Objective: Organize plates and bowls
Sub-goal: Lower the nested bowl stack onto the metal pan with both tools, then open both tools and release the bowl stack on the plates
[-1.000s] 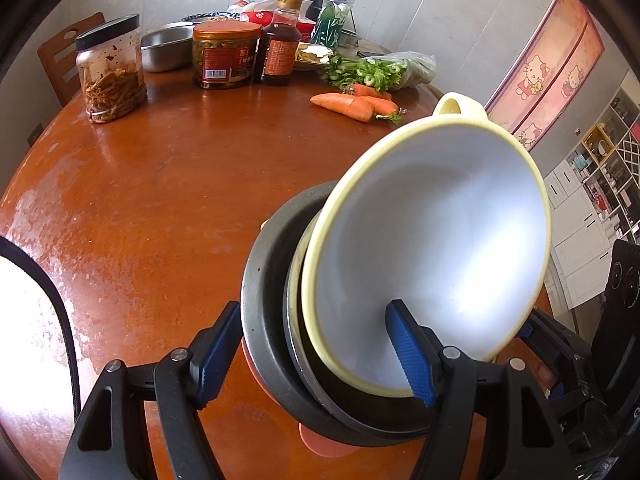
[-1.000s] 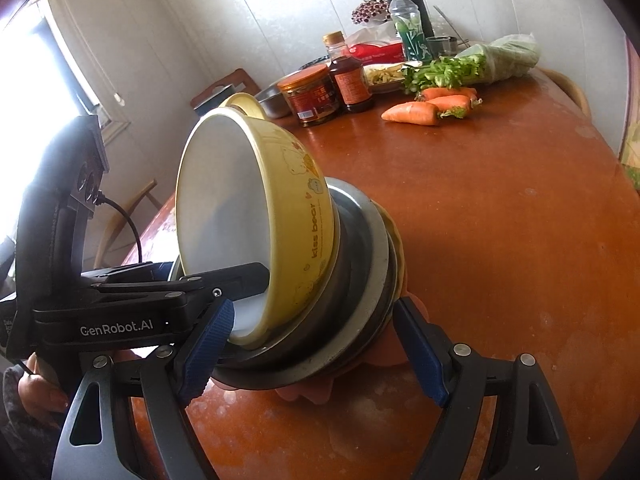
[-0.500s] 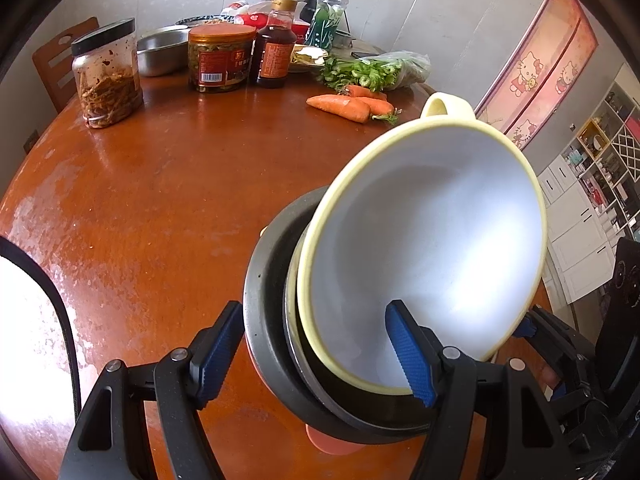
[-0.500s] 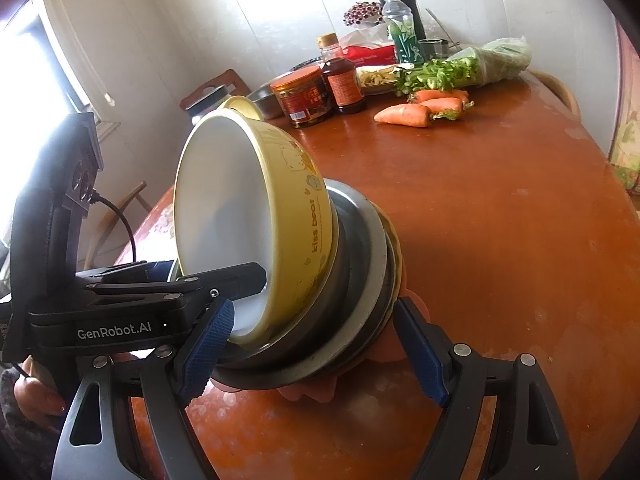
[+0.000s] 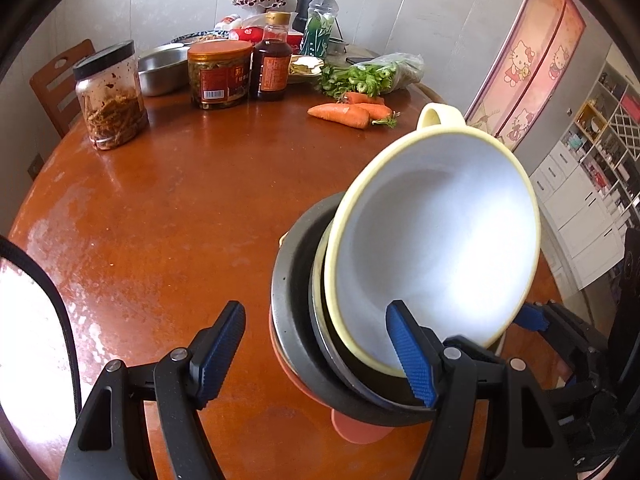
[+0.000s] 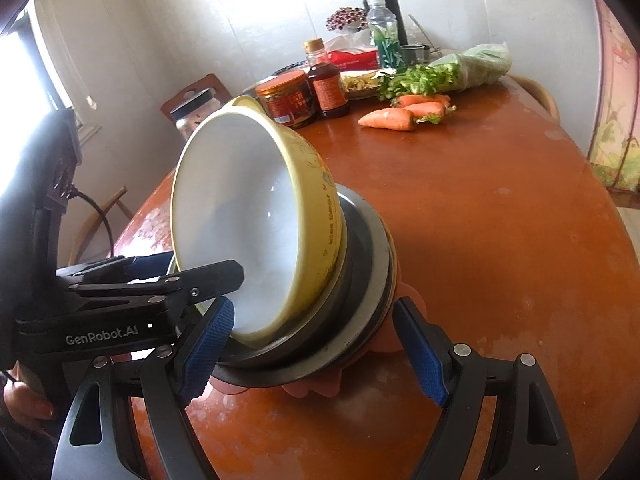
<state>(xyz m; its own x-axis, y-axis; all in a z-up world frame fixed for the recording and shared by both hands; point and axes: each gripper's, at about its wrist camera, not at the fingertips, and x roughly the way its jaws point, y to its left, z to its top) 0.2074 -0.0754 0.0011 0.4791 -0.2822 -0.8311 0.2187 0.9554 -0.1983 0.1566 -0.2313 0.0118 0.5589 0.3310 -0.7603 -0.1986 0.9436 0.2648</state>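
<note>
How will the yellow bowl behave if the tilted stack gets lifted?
The yellow bowl looks glazed and sits loose, steeply tilted, on the stack of plates, so it is likely to slide off. It is probably rigid ceramic and could chip. Its handle may snag.

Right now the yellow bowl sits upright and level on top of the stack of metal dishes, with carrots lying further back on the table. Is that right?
Not level. The yellow bowl is tipped steeply on its side against the metal dishes, as the right wrist view shows. The carrots do lie further back on the table.
</note>
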